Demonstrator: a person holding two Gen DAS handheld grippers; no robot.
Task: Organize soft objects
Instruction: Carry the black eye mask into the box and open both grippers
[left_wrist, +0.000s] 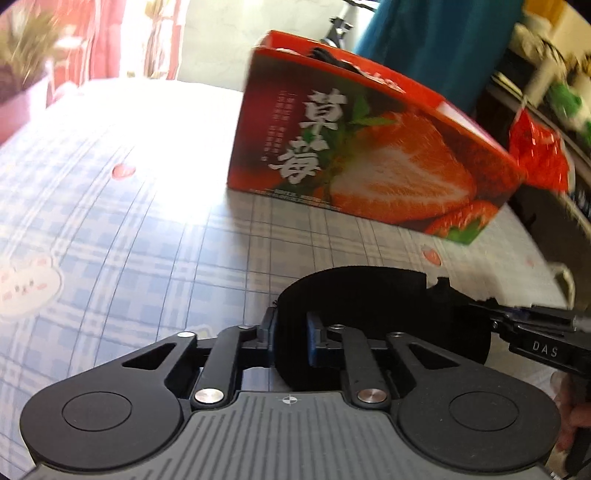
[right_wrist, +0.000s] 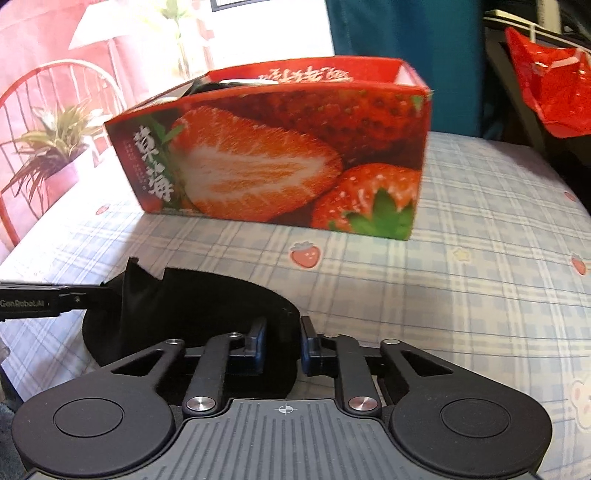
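Note:
A black soft cloth (left_wrist: 369, 299) lies on the plaid tablecloth (left_wrist: 129, 240), close in front of both cameras. My left gripper (left_wrist: 291, 334) is shut on the cloth's near left part, with the fabric pinched between its narrow jaws. My right gripper (right_wrist: 282, 341) is shut on the near right part of the same cloth (right_wrist: 207, 299). In each wrist view the other gripper comes in from the side, its tips at the cloth's edge: the right gripper (left_wrist: 484, 308) and the left gripper (right_wrist: 105, 291). Behind the cloth stands an open-topped red strawberry box (right_wrist: 280, 147) with something dark inside.
A red plastic bag (right_wrist: 546, 85) hangs at the back right beside dark furniture (left_wrist: 546, 221). Teal fabric (left_wrist: 443, 44) hangs behind the strawberry box (left_wrist: 369, 158). A pink backdrop with a potted plant (right_wrist: 55, 147) runs along the table's left side. Open tablecloth (right_wrist: 480, 258) lies right of the cloth.

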